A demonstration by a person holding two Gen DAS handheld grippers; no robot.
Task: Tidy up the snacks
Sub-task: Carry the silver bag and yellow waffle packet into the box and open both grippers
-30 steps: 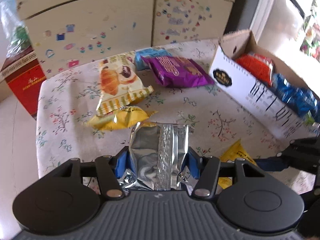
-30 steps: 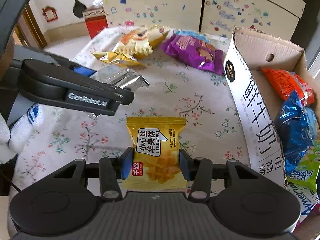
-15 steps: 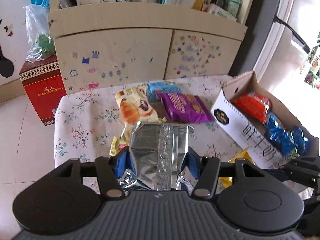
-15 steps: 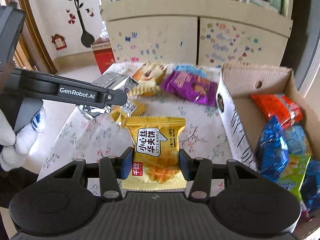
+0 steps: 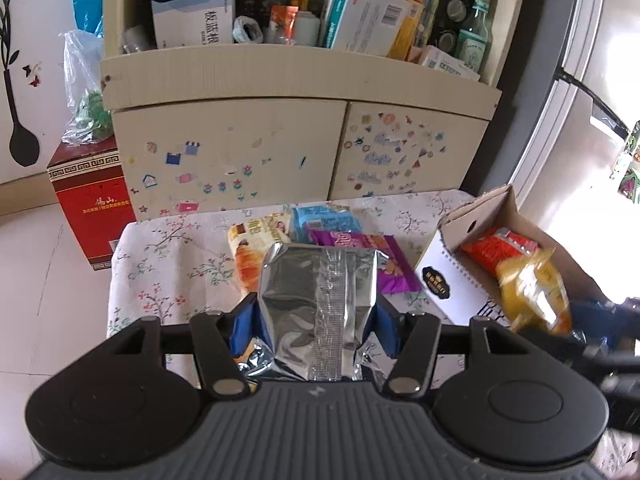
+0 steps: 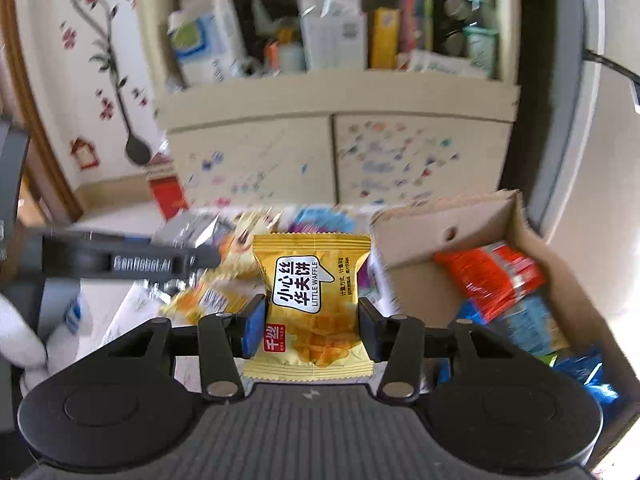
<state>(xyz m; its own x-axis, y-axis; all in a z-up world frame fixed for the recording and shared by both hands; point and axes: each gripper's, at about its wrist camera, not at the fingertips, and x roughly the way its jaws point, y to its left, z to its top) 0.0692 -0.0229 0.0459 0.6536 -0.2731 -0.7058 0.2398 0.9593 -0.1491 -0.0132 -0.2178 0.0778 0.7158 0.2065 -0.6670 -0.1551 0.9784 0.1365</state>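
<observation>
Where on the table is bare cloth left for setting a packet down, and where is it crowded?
Bare floral tablecloth runs along the left edge, left of the croissant packet. The far middle is crowded: croissant, blue packet and purple packet overlap. The cardboard box takes the right side.

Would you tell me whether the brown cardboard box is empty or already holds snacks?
Partly filled: the open brown cardboard box holds an orange-red packet and blue packets.

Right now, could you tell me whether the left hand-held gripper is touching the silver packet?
Touching: in the left wrist view, the left hand-held gripper has both blue pads pressed against the silver packet's sides.
</observation>
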